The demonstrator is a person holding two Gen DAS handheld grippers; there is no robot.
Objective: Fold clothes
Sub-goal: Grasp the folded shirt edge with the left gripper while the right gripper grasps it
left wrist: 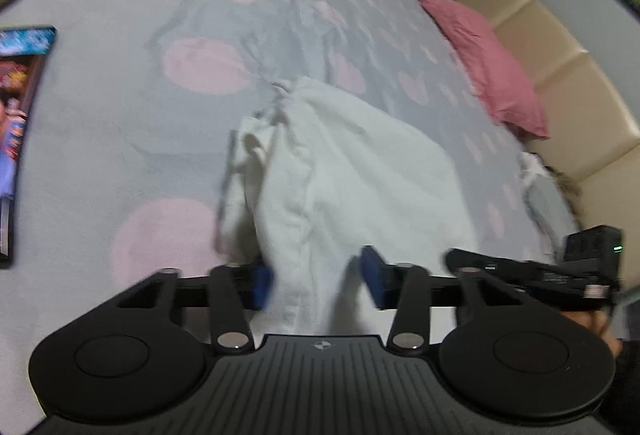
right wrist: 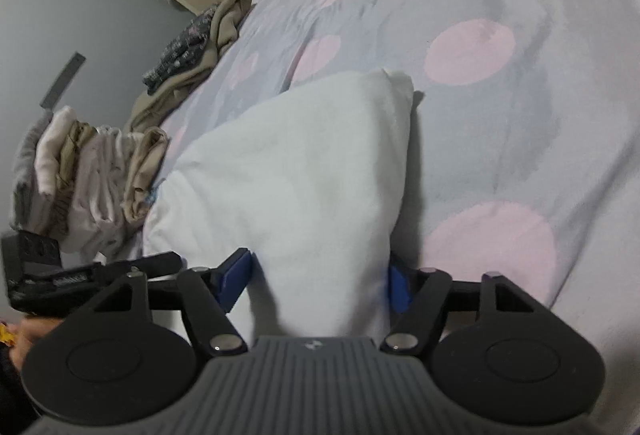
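A white garment (left wrist: 360,171) lies bunched on the bed and rises toward both grippers. In the left wrist view my left gripper (left wrist: 318,283) has a fold of it between its blue pads (left wrist: 262,287). The near pad touches the cloth, while a thin dark gap shows at the other pad. In the right wrist view the white garment (right wrist: 304,171) fills the whole space between the blue pads (right wrist: 236,275) of my right gripper (right wrist: 318,283), touching both. Each gripper sits close beside the other at the garment's near edge.
The bedspread (left wrist: 192,139) is pale blue with pink dots. A pink pillow (left wrist: 484,63) and beige headboard (left wrist: 568,83) lie right; a colourful book (left wrist: 20,123) lies left. Folded clothes (right wrist: 88,175) and a loose heap (right wrist: 192,47) sit along the bed's left side.
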